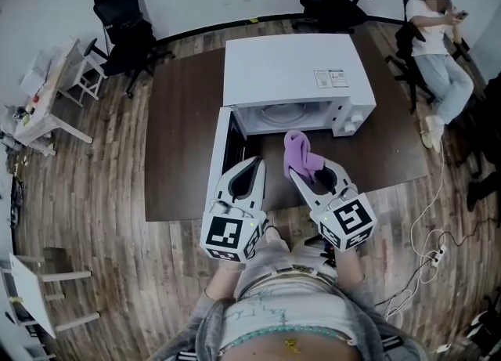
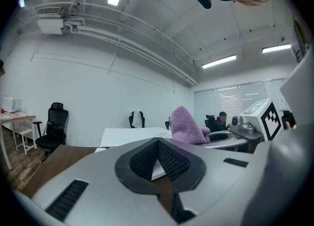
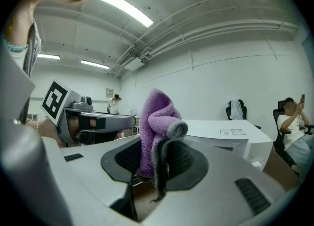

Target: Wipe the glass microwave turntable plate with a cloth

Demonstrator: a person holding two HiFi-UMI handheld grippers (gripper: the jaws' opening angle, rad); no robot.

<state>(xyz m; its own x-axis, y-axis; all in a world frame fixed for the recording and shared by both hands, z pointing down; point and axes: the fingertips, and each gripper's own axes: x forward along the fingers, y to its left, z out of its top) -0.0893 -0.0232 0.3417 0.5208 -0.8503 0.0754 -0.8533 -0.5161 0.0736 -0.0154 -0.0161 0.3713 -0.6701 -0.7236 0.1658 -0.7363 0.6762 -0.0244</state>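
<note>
Plate: the glass turntable plate (image 1: 277,113) sits inside the open microwave (image 1: 293,70), upper centre of the head view.
Handling: probably heavy, stiff, slippery and breakable; best taken at the rim.
Cloth: the purple cloth (image 1: 300,154) is soft and light, clamped in the right gripper (image 1: 301,175), centre.
Left gripper (image 1: 252,167): clenched on nothing.
Count: one plate, one cloth, two grippers.

A person (image 1: 435,50) sits near black office chairs (image 1: 333,1).

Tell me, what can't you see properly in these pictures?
- Turntable plate: head view, the roof of the microwave hides most of it.
- Microwave's label: head view, print too small to read.
- Pads of the right gripper: right gripper view, the purple cloth covers them.
</note>
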